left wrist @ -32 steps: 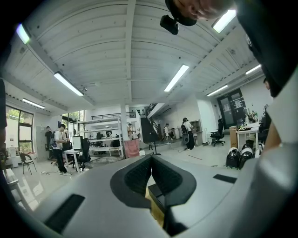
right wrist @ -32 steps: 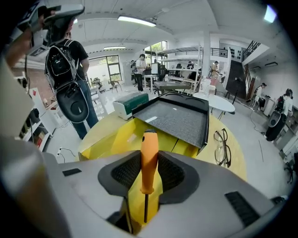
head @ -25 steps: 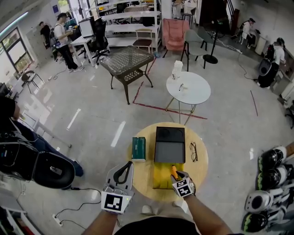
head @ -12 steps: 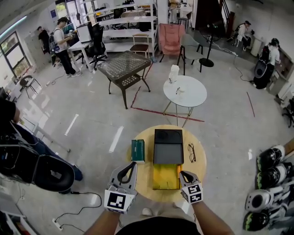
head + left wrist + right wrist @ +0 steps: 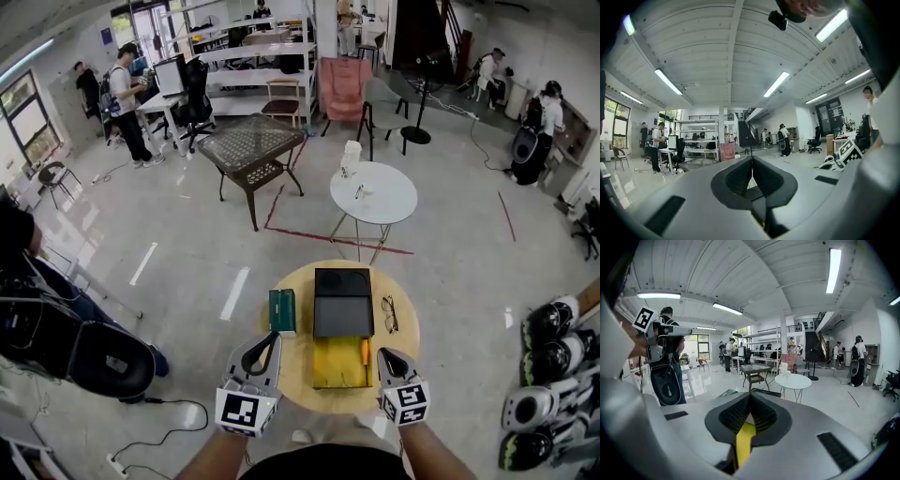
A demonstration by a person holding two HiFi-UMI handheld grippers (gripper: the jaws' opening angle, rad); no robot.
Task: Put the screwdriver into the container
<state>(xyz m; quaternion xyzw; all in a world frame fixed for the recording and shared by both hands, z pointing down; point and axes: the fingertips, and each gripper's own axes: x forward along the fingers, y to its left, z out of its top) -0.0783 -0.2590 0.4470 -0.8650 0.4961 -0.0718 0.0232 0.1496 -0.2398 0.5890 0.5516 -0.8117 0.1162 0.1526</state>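
Observation:
An orange-handled screwdriver [image 5: 365, 356] lies along the right side of the yellow tray [image 5: 336, 364], the near half of the open container whose black lid [image 5: 343, 302] lies beyond it on the round wooden table [image 5: 407, 330]. My right gripper [image 5: 386, 357] hovers just right of the screwdriver, shut and empty. In the right gripper view the jaws [image 5: 750, 401] meet, with the yellow tray [image 5: 744, 442] showing under them. My left gripper [image 5: 262, 340] is at the table's near left edge, shut with nothing in it. Its pads are closed together in the left gripper view [image 5: 751, 164].
A green box [image 5: 282, 310] stands left of the container and a pair of glasses [image 5: 389, 314] lies to its right. A white round table [image 5: 374, 192], a mesh table [image 5: 251, 143], chairs and several people stand farther back. Helmets [image 5: 553, 349] lie on the right.
The right gripper was over the yellow tray with the screwdriver at its jaws. It has let go, drawn back to the right and closed. The screwdriver now lies in the tray.

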